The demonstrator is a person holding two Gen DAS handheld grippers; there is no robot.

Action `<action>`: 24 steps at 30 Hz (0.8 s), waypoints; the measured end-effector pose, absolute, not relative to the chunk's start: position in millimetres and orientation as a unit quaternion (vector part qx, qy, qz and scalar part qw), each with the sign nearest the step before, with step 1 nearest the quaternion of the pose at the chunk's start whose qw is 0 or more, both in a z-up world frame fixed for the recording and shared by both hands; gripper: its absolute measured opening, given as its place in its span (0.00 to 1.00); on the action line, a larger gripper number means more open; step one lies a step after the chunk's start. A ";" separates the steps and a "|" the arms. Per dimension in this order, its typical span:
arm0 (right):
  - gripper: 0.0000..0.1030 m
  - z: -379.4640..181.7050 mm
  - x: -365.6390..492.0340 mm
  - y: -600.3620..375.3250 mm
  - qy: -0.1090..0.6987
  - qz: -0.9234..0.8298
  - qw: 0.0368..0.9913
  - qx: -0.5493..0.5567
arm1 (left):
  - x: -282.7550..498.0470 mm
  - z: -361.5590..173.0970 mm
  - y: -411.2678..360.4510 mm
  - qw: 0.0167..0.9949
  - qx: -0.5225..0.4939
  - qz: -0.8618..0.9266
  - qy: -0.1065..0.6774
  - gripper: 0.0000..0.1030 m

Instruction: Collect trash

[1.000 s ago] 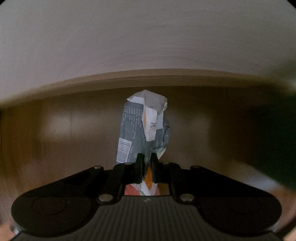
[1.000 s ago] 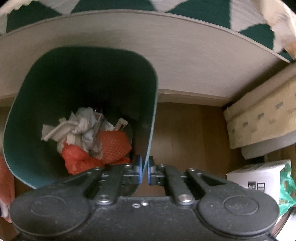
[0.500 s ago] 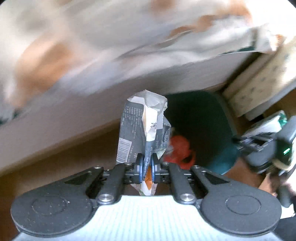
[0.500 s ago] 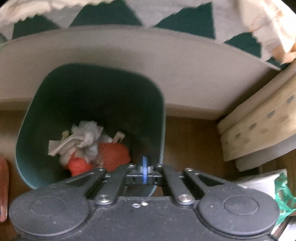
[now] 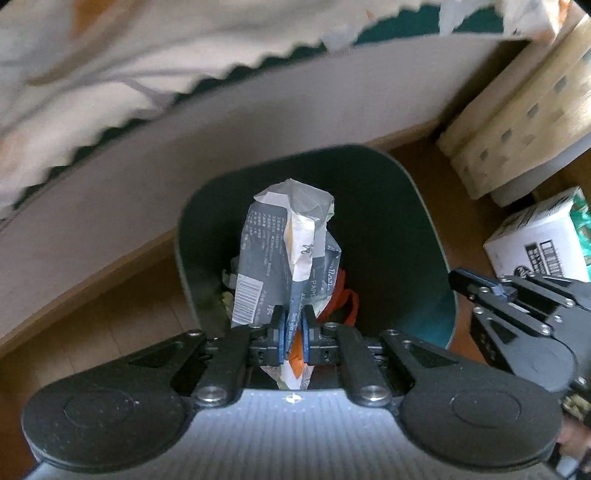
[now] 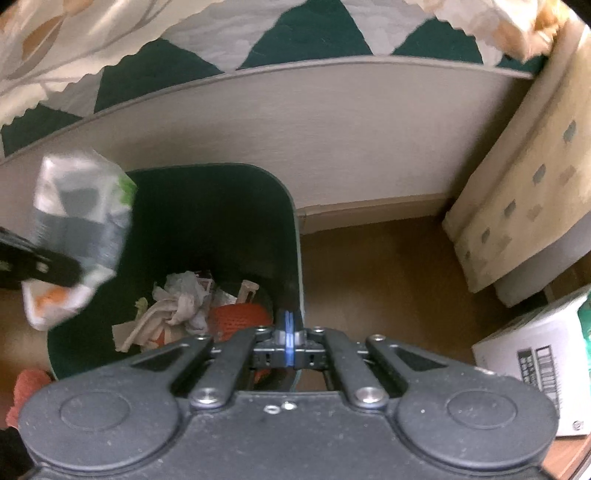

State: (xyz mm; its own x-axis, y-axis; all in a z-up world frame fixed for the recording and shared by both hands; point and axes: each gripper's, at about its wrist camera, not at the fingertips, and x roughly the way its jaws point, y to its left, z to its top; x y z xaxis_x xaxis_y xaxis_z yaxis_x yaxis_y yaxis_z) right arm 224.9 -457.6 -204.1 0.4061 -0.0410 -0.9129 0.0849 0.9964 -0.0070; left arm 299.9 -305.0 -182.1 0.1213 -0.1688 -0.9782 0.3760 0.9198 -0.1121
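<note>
Wooden floor (image 6: 369, 266) spreads beneath me, running up to a pale bed frame (image 6: 332, 129) draped with a green-and-cream quilt (image 6: 288, 33); a dark green trash bin (image 5: 417, 221) stands against that frame; my left jaws (image 5: 293, 330) are clamped narrowly on a crumpled grey-and-white paper wrapper (image 5: 288, 251), which sticks up ahead of them, directly over the bin's mouth; a barcode shows on its left face and an orange patch hangs behind the pads; my right jaws (image 6: 289, 341) are pressed fully together, gripping the bin's right-hand wall at its rim; inside the bin, ahead and left of my right jaws, lie crumpled white tissues (image 6: 181, 306) and an orange mesh net (image 6: 236, 317); from my right side the wrapper appears blurred at far left above the bin's near-left corner; right of my right jaws sit a white cardboard box (image 6: 535, 354) and, further ahead, a beige patterned bundle (image 6: 524, 192) on the floor.
</note>
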 end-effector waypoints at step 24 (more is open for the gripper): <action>0.33 -182.2 202.9 -490.0 0.523 -0.044 0.838 0.149 | 288.6 -183.8 -313.6 0.752 0.114 -0.160 0.629 0.67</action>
State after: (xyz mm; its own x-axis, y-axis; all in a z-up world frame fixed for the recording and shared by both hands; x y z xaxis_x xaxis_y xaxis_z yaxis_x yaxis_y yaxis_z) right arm 202.9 -490.0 -182.2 0.4490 0.0826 -0.8897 0.2294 0.9517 0.2041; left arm 288.6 -313.6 -183.8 0.1584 -0.0974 -0.9826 0.3841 0.9228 -0.0296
